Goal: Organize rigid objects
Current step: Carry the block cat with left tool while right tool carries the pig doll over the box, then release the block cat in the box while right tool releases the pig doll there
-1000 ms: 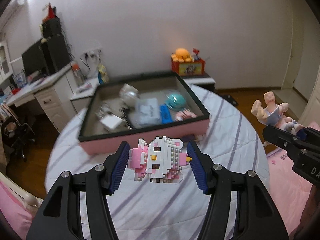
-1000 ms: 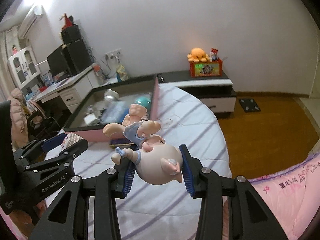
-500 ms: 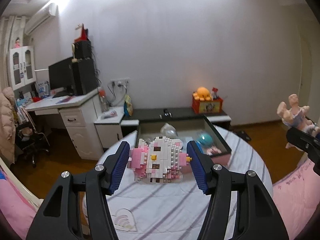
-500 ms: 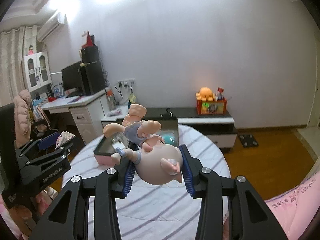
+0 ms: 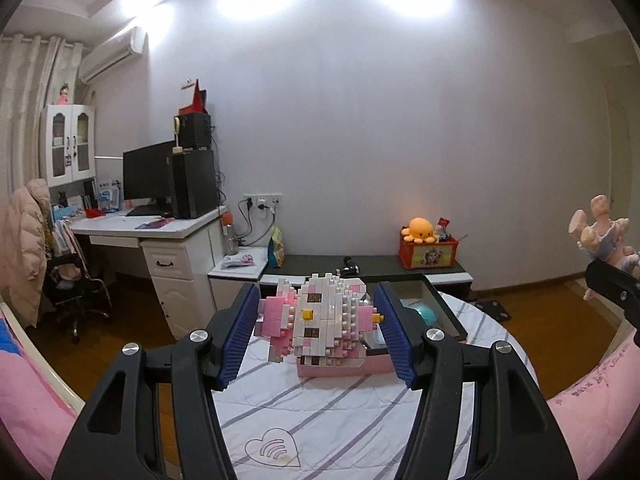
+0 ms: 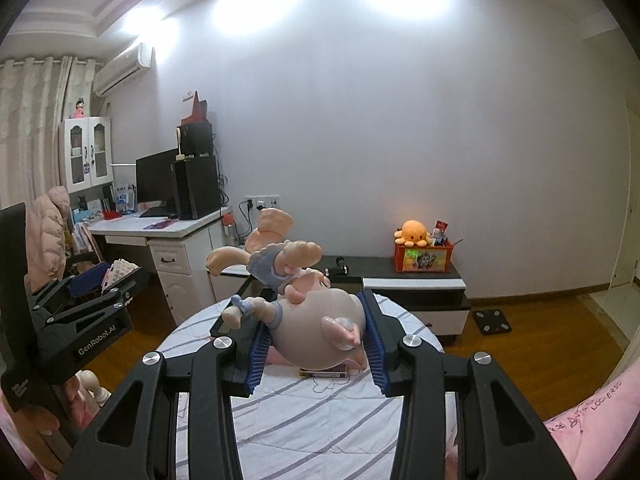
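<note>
My left gripper (image 5: pixel 318 330) is shut on a pink and white brick-built cat figure (image 5: pixel 316 322), held in the air above the round table (image 5: pixel 320 408). My right gripper (image 6: pixel 316 338) is shut on a pink pig doll (image 6: pixel 304 300) with a blue garment, also held above the table (image 6: pixel 320 412). The pink storage box (image 5: pixel 424 308) with a dark inside sits on the far part of the table, mostly hidden behind the cat figure. The pig doll also shows at the right edge of the left wrist view (image 5: pixel 600 236). The left gripper shows at the left of the right wrist view (image 6: pixel 84 304).
The table carries a white cloth with purple stripes. A white desk (image 5: pixel 160 232) with a monitor stands at the left, with a chair (image 5: pixel 76 288). A low black cabinet (image 5: pixel 360 270) bears a red box with an orange plush (image 5: pixel 428 244). Pink bedding (image 5: pixel 592 412) lies at the lower right.
Both grippers have risen and tilted up with their toys still held. The box and table now sit lower and farther, and more of the wall and ceiling shows.
</note>
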`<state>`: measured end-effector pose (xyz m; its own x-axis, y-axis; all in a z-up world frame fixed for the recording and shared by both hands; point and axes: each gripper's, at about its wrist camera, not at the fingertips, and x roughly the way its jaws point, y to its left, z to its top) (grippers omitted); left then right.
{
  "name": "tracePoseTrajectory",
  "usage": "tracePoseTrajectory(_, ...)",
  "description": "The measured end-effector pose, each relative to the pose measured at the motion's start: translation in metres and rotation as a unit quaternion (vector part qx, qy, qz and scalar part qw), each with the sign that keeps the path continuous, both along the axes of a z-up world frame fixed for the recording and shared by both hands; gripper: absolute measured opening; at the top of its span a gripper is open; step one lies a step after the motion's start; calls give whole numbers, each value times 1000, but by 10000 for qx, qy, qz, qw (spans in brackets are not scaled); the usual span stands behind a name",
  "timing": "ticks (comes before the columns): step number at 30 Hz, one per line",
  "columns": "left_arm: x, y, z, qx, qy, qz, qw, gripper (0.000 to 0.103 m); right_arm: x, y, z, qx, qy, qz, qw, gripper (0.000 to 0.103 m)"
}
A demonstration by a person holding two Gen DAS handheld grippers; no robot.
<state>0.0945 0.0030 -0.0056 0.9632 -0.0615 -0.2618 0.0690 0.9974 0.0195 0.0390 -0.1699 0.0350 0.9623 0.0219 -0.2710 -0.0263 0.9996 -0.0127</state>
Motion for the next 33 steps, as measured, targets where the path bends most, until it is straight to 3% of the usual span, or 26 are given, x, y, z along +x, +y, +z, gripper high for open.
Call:
tracePoseTrajectory(7,0,-1,-2,-31,-15,-69,10000,60,3,2,-4,30,-5,-21,10000,43)
tracePoseTrajectory(13,31,1,-13,-27,265,-128,9996,60,29,1,-11,54,228,-13,9997,43)
tracePoseTrajectory(21,126,-11,-44,-53,857,-356,9957,60,114,-7,-39,91,898,-52,9959,43)
tracePoseTrajectory(28,208,-27,-88,137,1619,-450,9857,60,206,-18,-85,119,1824,-13,9831,43)
tracePoseTrajectory(33,242,-30,-108,275,1935,-400,9799,61,250,-24,-109,117,2265,-35,9739,43)
